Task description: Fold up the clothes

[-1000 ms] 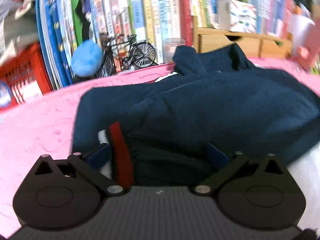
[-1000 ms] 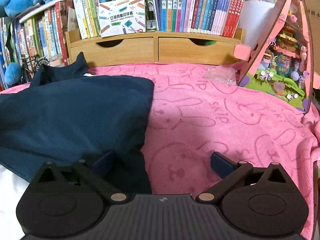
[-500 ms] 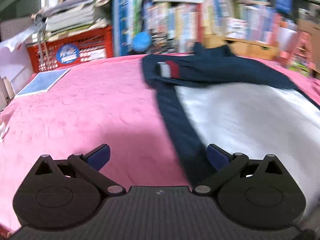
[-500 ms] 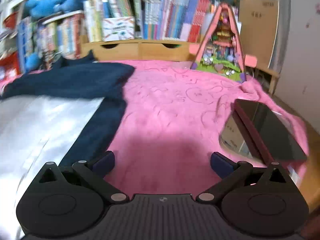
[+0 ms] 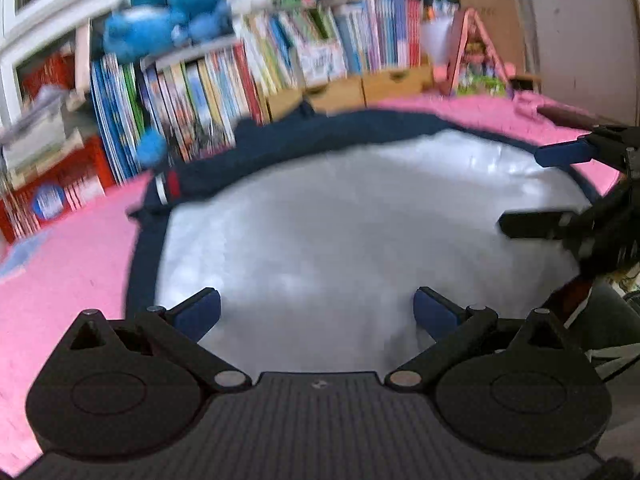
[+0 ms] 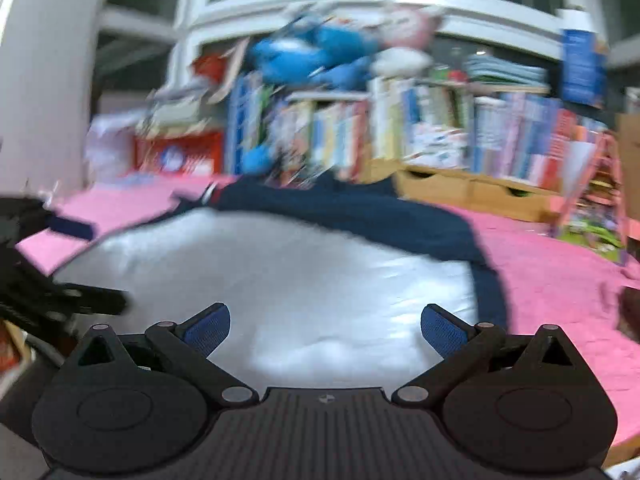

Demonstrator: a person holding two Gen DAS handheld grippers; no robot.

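Garment: your navy jacket (image 5: 360, 136) is spread flat on the pink blanket (image 5: 60, 280) covering the desk, silvery-white lining (image 5: 340, 232) facing up, with the navy fabric showing as a border around it. From the right wrist view, same deal – lining (image 6: 280, 280) in the middle, navy edge (image 6: 440, 232) curving round the far and right sides.
Cuff: a red and white striped bit (image 5: 166, 184) sits at the far left corner of the jacket.
Left hand-held gripper (image 5: 316, 312): released, blue pads wide apart, nothing between them – you've got it hovering over the near edge of the lining.
Right hand-held gripper (image 6: 324, 326): also spread wide and gripping nothing, above the near part of the lining. You can spot it at the right edge of the left view too (image 5: 592, 184).
Background: bookshelf (image 6: 440, 132) packed with books behind the desk, blue plush toys (image 5: 160, 28) on top, a red crate (image 5: 48, 184) off to the left. Both views are pretty blurry.
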